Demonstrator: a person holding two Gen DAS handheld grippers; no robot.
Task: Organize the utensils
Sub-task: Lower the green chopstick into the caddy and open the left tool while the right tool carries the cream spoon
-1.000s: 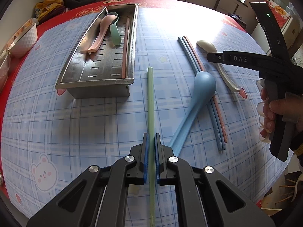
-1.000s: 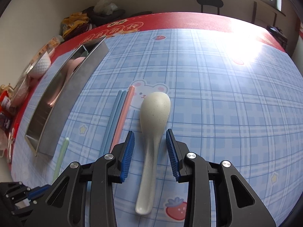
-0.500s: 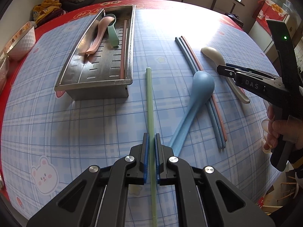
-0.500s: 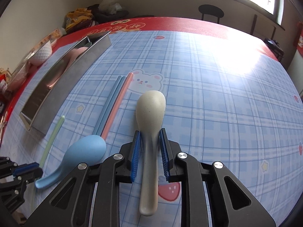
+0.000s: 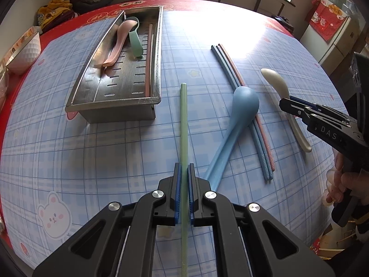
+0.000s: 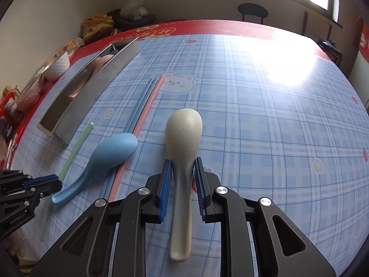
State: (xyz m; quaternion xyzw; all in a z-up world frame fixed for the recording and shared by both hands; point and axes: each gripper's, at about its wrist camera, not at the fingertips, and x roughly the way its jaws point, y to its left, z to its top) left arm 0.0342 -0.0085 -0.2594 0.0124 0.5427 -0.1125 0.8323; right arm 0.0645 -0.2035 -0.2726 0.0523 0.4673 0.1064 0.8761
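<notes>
My left gripper is shut on a green chopstick that points toward the steel tray. The tray holds a pink spoon, a green spoon and a pink chopstick. My right gripper is shut on the handle of the cream spoon, whose bowl faces down and away from me. Between the grippers, a blue spoon lies across two blue chopsticks and one pink chopstick. In the left wrist view the right gripper shows at the right edge, with a hand on its grip.
A white bowl stands at the table's left edge beside some packets. Bags and clutter lie past the tray at the far edge. A dark stool stands beyond the table. Bright sunlight glares on the far right of the checked cloth.
The right gripper's jaws closed on the cream spoon's handle, then drew the spoon back toward the near right, away from the chopsticks. The left gripper and green chopstick stayed put.
</notes>
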